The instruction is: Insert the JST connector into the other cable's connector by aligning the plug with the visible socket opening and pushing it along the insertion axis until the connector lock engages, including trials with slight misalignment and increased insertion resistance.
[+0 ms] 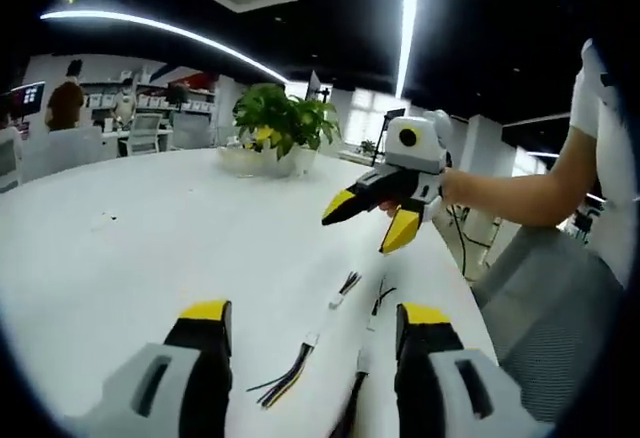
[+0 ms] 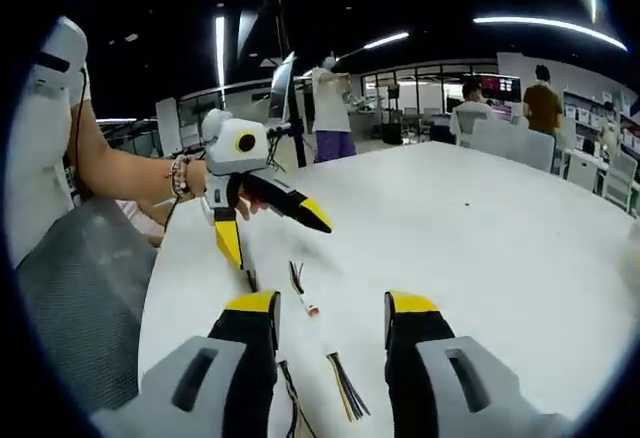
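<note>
Several short cables with small connectors lie loose on the white table (image 1: 130, 258). In the left gripper view, a black-wired cable (image 1: 344, 287) and another (image 1: 379, 301) lie further out, while a multi-coloured cable (image 1: 288, 375) and a dark one (image 1: 354, 398) lie between my left gripper's (image 1: 315, 320) open jaws. My right gripper (image 1: 369, 220) hovers open above the table beyond them. In the right gripper view, a cable with a white connector (image 2: 303, 293) lies ahead of my open right gripper (image 2: 332, 310); a multi-coloured cable (image 2: 346, 385) lies between its jaws. The left gripper (image 2: 272, 233) hangs open further out.
A potted plant (image 1: 280, 121) stands at the table's far side. A grey chair (image 1: 545, 298) (image 2: 80, 288) sits at the table's edge beside the person. Desks, chairs and people (image 2: 541, 101) fill the background office.
</note>
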`<move>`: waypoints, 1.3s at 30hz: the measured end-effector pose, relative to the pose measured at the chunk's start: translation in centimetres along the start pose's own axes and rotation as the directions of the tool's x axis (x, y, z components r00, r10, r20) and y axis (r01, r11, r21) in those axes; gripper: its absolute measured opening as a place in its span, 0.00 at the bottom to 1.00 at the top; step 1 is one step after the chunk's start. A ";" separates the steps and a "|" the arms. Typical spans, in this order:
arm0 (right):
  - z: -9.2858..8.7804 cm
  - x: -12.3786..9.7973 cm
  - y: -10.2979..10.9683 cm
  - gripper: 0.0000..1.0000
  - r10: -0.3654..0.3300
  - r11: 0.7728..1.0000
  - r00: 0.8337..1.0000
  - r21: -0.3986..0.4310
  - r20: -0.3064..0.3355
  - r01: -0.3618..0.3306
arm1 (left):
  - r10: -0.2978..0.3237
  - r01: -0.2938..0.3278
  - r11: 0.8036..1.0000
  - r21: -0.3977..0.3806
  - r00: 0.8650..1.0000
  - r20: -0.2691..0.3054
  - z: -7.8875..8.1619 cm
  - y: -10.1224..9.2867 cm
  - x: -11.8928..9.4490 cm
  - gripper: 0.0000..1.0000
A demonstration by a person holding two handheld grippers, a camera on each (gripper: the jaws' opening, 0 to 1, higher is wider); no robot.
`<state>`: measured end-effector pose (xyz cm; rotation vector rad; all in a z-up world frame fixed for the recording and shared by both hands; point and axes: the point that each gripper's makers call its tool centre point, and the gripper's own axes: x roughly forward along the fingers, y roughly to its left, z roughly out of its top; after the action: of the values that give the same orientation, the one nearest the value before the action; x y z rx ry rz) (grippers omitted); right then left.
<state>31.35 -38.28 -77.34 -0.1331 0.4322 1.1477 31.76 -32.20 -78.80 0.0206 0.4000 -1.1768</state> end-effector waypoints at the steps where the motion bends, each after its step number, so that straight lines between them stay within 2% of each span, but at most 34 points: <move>1: -0.5 0.2 -0.1 0.39 0.002 1.000 1.000 0.011 -0.005 -0.001 | -0.003 0.003 1.000 0.004 1.000 -0.007 -0.3 -0.1 0.3 0.59; 9: -3.7 1.2 0.3 0.33 0.020 1.000 0.995 -0.015 -0.102 -0.021 | 0.008 -0.005 0.999 0.054 0.999 -0.051 -2.5 0.0 1.2 0.46; 14: -4.1 1.3 0.2 0.25 0.015 0.999 0.993 -0.039 -0.113 -0.020 | 0.052 -0.047 0.996 0.080 0.996 -0.068 -3.6 0.7 1.6 0.26; 15: -4.2 1.3 0.1 0.24 0.013 0.999 0.993 -0.038 -0.114 -0.018 | 0.060 -0.055 0.995 0.078 0.996 -0.069 -3.6 0.8 1.6 0.24; 19: -4.9 1.4 0.0 0.18 0.010 0.999 0.992 -0.044 -0.124 -0.015 | 0.054 -0.049 0.996 0.078 0.996 -0.064 -3.7 0.6 2.0 0.24; 26: -6.5 2.0 0.0 0.15 0.008 0.998 0.984 -0.063 -0.178 -0.019 | 0.064 -0.056 0.995 0.088 0.994 -0.084 -4.5 0.7 2.2 0.20; 30: -6.6 2.2 0.0 0.09 0.006 0.997 0.984 -0.074 -0.179 -0.019 | 0.075 -0.065 0.992 0.106 0.994 -0.085 -4.7 0.8 2.3 0.17; 39: -7.0 2.2 0.0 0.06 0.006 0.996 0.981 -0.084 -0.192 -0.022 | 0.077 -0.069 0.992 0.101 0.994 -0.077 -4.9 0.9 2.4 0.12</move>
<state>30.24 -38.62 -84.58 -0.3176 0.5550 1.1722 31.91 -32.93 -84.27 0.1675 0.4093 -1.1245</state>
